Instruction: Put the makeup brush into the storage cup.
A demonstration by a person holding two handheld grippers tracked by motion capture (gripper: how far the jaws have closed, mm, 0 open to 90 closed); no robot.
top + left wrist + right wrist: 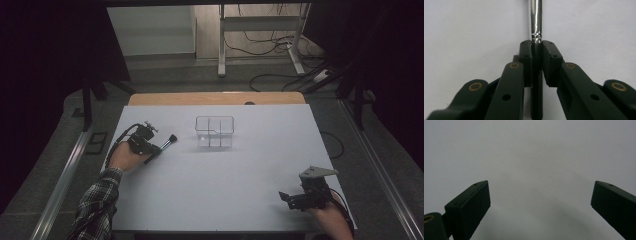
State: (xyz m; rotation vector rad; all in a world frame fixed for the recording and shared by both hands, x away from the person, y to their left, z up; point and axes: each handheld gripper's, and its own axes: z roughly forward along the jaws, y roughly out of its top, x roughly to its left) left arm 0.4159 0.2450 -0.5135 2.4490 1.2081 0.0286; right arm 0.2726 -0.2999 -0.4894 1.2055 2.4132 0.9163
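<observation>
From the high view, the left gripper [156, 149] sits at the left side of the white table [225, 175] with a makeup brush [162, 145] clamped in it — bristle end pointing toward the clear divided box [215, 131], which stands a bit to its right. The right gripper [286, 197] rests near the front right corner, well apart from both. In the left gripper view the pads [549, 60] squeeze the brush's dark handle, silver ferrule [535, 17] sticking out past them. In the right gripper view the jaws stand wide apart over bare table — nothing between them.
</observation>
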